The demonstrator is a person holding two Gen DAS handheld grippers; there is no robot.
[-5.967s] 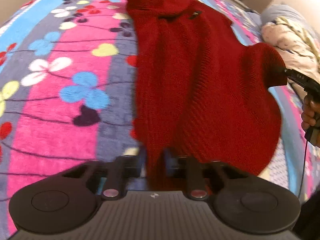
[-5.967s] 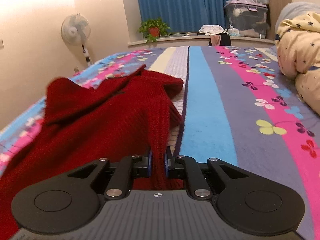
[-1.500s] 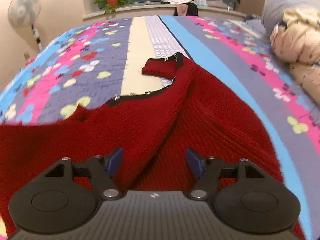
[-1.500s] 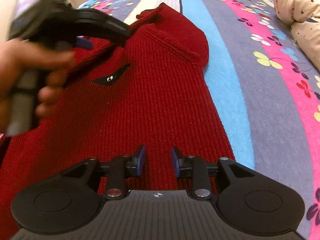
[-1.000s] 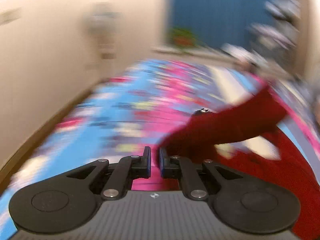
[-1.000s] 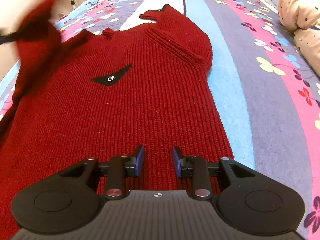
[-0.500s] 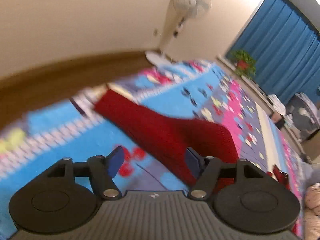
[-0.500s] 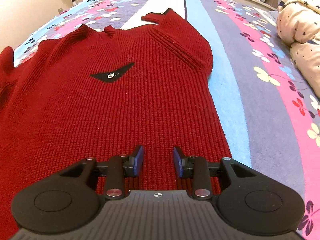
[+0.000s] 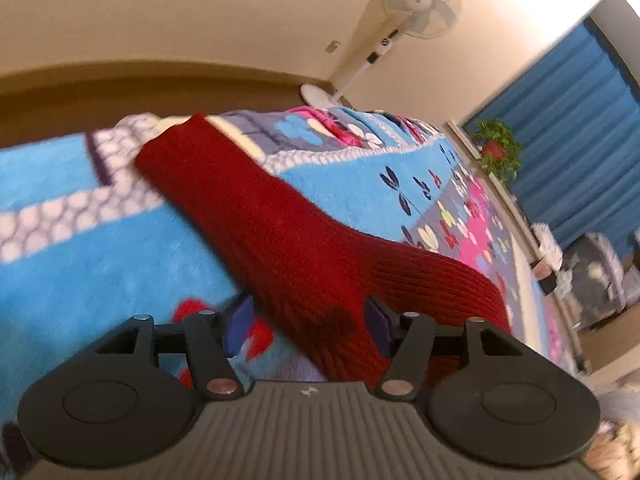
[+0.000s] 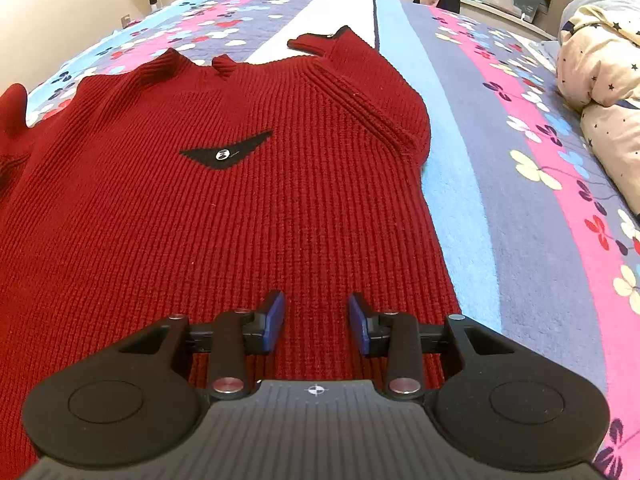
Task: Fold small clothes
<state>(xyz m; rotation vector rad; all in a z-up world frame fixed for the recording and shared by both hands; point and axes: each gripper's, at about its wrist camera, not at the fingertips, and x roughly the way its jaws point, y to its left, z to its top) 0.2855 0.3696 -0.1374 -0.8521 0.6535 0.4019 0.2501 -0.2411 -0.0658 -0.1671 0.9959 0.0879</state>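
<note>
Looking down past the right gripper: dark red ribbed knit sweater lying flat, front up, on the striped flowered fleece bed blanket, black triangular chest patch showing, far sleeve doubled over at the shoulder. Hovering released over the lower body of the knit, blue pads apart, jaws just now easing wider, pinching nothing.

Switching to the left gripper: catching only the sweater's other red sleeve, stretching out across the blue stripe toward the bed's edge, cuff lying right at the drop to the brown floor. Standing released too, jaws just now narrowing a touch, sleeve passing between the pads but not being squeezed.

Showing plenty of bare blanket to the right of the sweater, before the cream star-print duvet. Leaving little room on the left beyond the cuff.

Blurring around the white pedestal fan and blue curtain. Cutting off the sweater's hem behind the right gripper.
</note>
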